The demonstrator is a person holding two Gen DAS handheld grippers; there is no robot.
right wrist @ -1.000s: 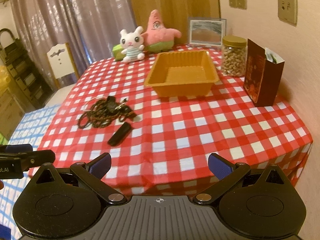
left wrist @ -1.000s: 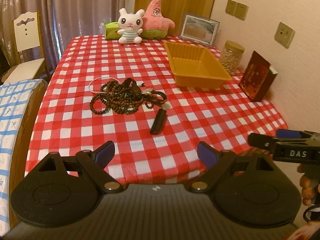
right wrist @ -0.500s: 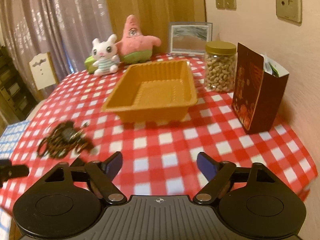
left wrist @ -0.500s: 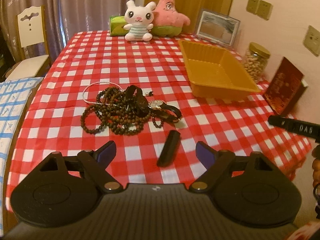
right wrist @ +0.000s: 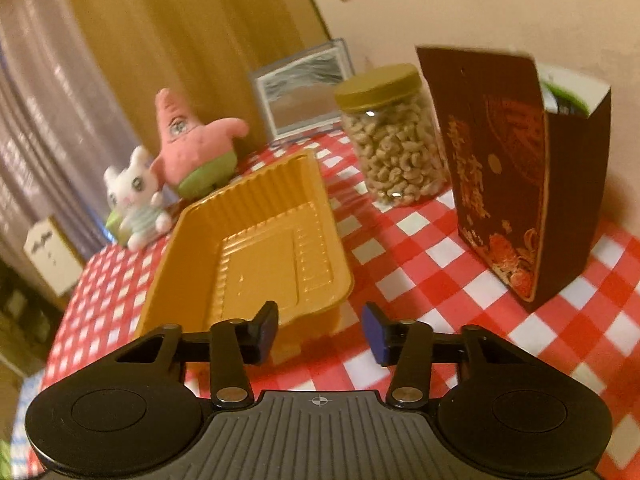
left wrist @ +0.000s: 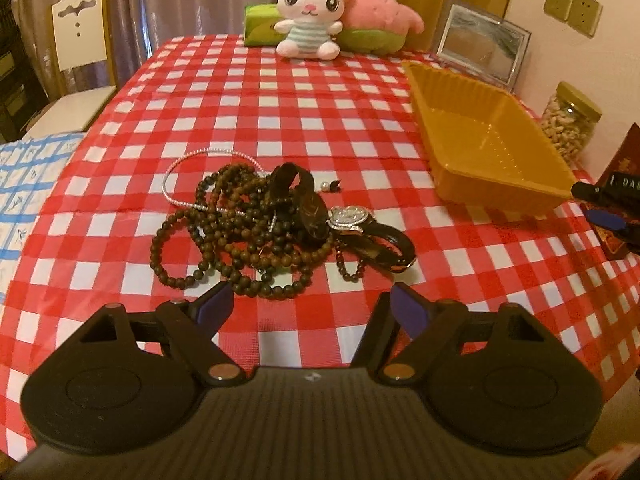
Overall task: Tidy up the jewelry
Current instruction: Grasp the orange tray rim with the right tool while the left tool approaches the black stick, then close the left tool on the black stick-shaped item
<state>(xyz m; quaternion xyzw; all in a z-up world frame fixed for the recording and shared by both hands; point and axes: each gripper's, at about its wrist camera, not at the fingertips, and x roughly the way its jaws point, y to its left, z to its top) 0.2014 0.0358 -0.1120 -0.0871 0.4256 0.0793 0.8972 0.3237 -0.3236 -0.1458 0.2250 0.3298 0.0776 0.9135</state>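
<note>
Left tool (left wrist: 310, 304) gapes before the bead tangle (left wrist: 244, 236); right tool (right wrist: 318, 330), closing on nothing, faces the tray (right wrist: 256, 240).

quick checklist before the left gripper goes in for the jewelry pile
1. Left gripper open and empty: ok; the jaws stand apart with only tablecloth between them.
2. Pile in front of it: ok; the bead strands lie just beyond the fingertips.
3. A single piece can be picked out: not ok; beads, the watch and a dark strap are tangled together.
4. Yellow tray ready to receive: ok; it looks empty in both views.
5. Right gripper out of the way: ok; it is over by the tray's near corner, its jaws have just been closing, with nothing between them.
6. Black stick-shaped item: cannot tell; the left gripper's body may hide it.
</note>
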